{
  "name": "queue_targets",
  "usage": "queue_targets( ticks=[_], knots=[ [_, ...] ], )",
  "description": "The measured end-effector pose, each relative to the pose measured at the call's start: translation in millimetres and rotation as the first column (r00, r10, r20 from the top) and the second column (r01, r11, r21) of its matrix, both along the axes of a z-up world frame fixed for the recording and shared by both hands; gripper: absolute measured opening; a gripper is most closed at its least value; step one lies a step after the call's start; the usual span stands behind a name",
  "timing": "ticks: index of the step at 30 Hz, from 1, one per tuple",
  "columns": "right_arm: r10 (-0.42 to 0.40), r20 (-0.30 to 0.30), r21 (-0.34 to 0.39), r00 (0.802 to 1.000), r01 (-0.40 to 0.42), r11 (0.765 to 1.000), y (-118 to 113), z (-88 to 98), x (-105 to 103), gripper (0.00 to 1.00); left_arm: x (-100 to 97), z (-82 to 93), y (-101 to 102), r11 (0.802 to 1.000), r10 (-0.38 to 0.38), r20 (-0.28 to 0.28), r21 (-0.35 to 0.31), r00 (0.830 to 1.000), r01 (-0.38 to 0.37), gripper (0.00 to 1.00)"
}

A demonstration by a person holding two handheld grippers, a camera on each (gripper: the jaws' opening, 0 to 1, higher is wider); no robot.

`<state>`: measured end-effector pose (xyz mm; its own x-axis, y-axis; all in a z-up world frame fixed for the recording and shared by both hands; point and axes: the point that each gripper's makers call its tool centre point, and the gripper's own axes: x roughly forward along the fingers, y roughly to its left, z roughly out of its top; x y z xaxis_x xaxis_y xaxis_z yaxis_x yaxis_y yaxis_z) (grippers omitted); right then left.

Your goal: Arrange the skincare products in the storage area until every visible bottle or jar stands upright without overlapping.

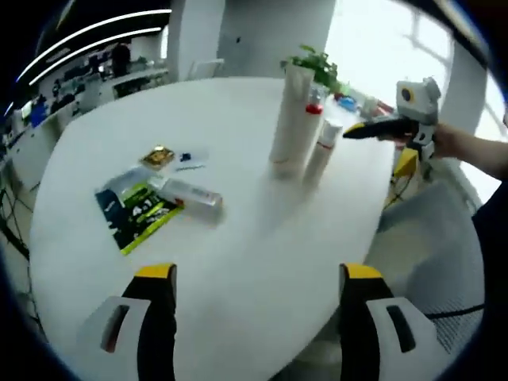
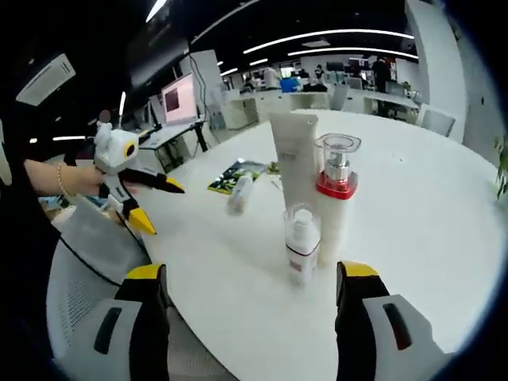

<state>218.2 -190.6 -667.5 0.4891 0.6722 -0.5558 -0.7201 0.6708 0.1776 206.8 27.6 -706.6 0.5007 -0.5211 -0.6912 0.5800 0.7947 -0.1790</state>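
L gripper [image 1: 252,298] & R gripper [image 2: 250,295] both gape, holding nothing – L view adds a green sachet [image 1: 136,209] lying flat on the worktop [image 1: 262,238], R view a red-collared pump bottle [image 2: 336,190] upright.

Three bottles [image 2: 317,198] upright; a fourth, apparently a tube [image 1: 193,194], lies flat

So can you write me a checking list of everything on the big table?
Surface: white round table, mostly bare.
Job's things: tall white tube, red-collared pump bottle and small clear-capped bottle stand upright together; one bottle lies flat.
Clutter: green-and-black packet, small gold item.
Grippers: left tool open, empty; right tool open, empty.
Cables: nothing seen.
Surroundings: open office, desks, ceiling lights, potted plant.
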Motion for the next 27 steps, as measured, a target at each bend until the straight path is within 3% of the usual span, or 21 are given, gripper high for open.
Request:
queue_targets(
  ticks=[7,19,27],
  knots=[
    [-0.002,-0.01,0.004,1.0,0.002,1.0,5,-0.6,-5,0.88,-4.8,5.6,19,0.996,0.085,0.001,-0.024,0.996,-0.085,0.84],
    [-0.027,-0.035,-0.002,0.999,0.027,1.0,3,-6.4,-21,0.91,-26.4,13.6,27,0.992,0.109,-0.013,-0.068,0.994,-0.109,0.95],
    [-0.05,-0.053,0.003,0.997,0.05,0.999,1,-12.5,-32,0.91,-35.1,4.3,39,0.985,0.162,-0.042,-0.054,0.986,-0.164,0.97]
  ],
)
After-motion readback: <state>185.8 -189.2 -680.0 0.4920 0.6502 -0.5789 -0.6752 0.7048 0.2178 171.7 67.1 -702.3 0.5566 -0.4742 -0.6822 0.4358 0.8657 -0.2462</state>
